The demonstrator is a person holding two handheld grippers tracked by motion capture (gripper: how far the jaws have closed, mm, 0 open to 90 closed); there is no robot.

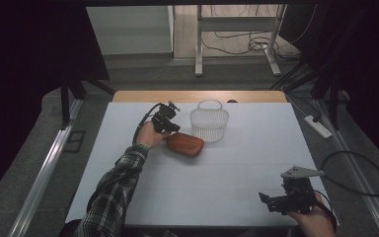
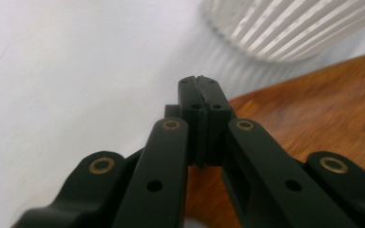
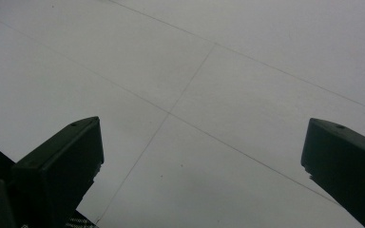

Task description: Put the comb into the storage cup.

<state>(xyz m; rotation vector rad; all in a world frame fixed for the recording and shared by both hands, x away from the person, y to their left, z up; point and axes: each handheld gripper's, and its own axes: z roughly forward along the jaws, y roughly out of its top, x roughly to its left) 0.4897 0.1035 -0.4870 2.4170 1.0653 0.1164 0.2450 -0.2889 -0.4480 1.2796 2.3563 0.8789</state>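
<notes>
At the lower right of the high view, the right gripper (image 1: 276, 201) is held over the white table (image 1: 237, 173), its jaws spread wide with nothing between them. Higher, left of centre, the left gripper (image 1: 170, 129) is seen with jaws pressed together, empty, at the left end of the reddish-brown pouch (image 1: 185, 144). Just beyond the pouch, the white slatted basket (image 1: 209, 124) is stood upright.
</notes>
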